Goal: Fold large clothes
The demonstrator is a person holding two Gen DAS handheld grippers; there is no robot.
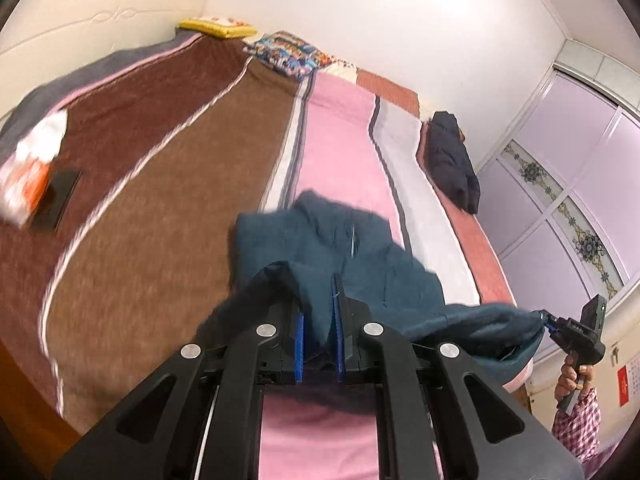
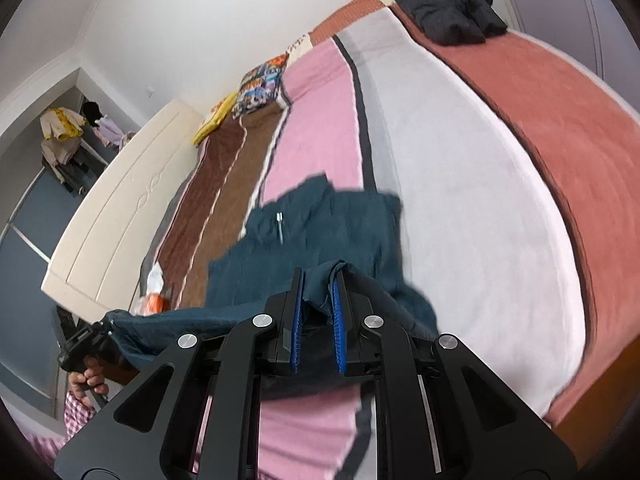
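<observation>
left gripper (image 1: 320, 312) is nearly closed, its blue pads (image 1: 299, 344) clamped on a fold of the teal garment (image 1: 340, 240). right gripper (image 2: 318, 308) is the same story, pinching another fold of that one garment between its pads (image 2: 338, 320). the cloth hangs in a band between the two grippers, lifted at the near end, its far part with the zip pull draped over the bed (image 1: 160, 200), on the pink stripe. only the left view shows the window (image 1: 560, 184) beyond the bed; only the right view shows clothes hanging (image 2: 68, 136) past the headboard (image 2: 120, 200). count: two grippers, one teal garment, one dark garment (image 2: 448, 4) at the bed's far edge, two pillows.
</observation>
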